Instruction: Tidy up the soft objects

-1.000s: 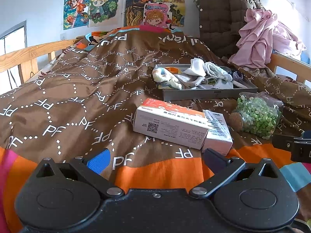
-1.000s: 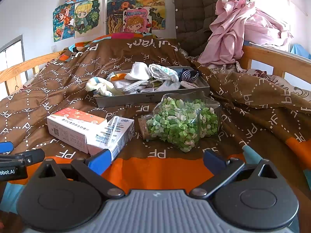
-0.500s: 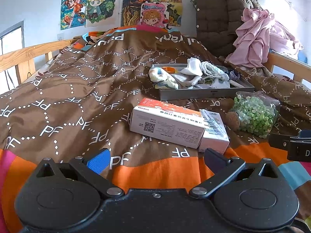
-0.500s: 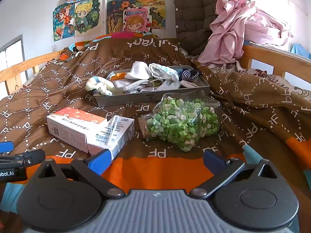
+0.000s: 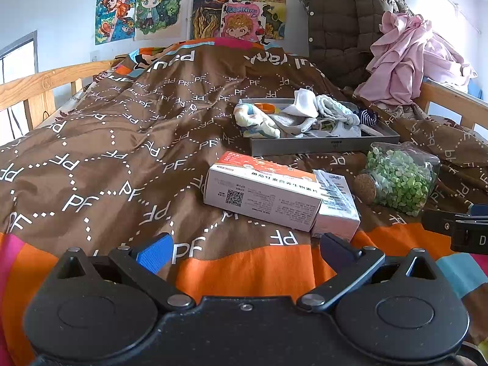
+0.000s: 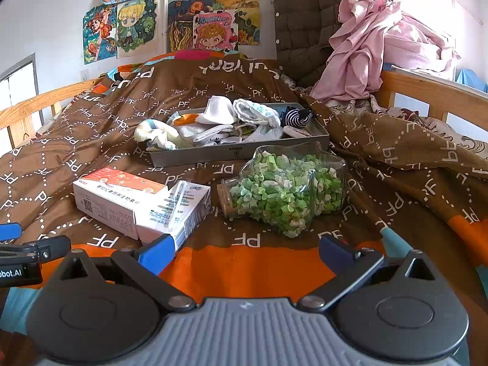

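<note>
While both your grippers hover low over the near end of the bed, neither one touches anything. Your left gripper (image 5: 244, 248) has its fingers spread wide, nothing between them. Your right gripper (image 6: 245, 248) is spread the same way, also empty.

The soft objects, a heap of socks (image 6: 241, 123), sit in the grey tray (image 6: 231, 154) further up the brown PF-print blanket (image 5: 122, 140). A pale yellow-and-blue sock (image 6: 157, 135) hangs over the tray's left front corner, partly out on the blanket. A white sock (image 6: 216, 111) stands up at the back of the heap, and a navy striped one (image 6: 297, 117) lies at the right end.

Between you and the tray:
- orange-and-white carton (image 5: 262, 190), lying flat
- smaller white box (image 5: 337, 206), touching the carton's right end
- clear jar of green paper stars (image 6: 286, 196), on its side, cork pointing left towards the boxes, just in front of the tray

From the left wrist view, the white box is just ahead of your left gripper's right finger. From the right wrist view, that same box is just ahead of the blue left finger (image 6: 155, 251).

Pink clothes (image 6: 381, 48) and a brown quilted coat (image 6: 305, 27) are piled at the far right by the wooden rail. Cartoon posters (image 5: 195, 9) are on the wall behind.
</note>
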Demonstrator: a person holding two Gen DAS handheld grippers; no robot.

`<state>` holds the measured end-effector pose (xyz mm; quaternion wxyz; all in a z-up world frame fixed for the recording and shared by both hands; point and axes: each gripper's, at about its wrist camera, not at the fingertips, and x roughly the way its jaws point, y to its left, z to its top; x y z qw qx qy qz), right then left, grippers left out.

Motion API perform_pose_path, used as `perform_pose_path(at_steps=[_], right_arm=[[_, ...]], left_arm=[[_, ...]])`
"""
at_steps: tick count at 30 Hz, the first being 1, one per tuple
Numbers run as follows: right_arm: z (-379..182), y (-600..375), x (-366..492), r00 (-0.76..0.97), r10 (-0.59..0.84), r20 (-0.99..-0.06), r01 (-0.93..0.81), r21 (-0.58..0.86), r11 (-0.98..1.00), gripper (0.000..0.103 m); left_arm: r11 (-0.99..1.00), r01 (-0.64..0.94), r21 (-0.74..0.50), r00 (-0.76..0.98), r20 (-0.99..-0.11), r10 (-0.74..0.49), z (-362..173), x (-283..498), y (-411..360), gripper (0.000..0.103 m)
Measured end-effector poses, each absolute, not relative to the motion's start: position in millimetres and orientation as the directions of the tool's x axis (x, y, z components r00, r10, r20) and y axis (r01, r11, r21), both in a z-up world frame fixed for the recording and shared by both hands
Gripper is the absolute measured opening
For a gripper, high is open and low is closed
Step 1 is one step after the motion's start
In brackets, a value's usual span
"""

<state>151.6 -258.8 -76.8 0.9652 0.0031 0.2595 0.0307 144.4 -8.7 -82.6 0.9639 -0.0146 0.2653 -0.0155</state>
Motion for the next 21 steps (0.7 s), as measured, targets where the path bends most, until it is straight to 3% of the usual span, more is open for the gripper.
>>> perform_pose_path(at_steps=[21], right_arm=[[-75.9, -258.5, 152.0, 0.863, 0.061, -0.502, -0.058, 0.021, 0.998, 0.103]], left_arm=[[0.999, 0.025, -0.042, 0.857, -0.513, -0.043, -83.1, 144.1, -7.5, 0.102]])
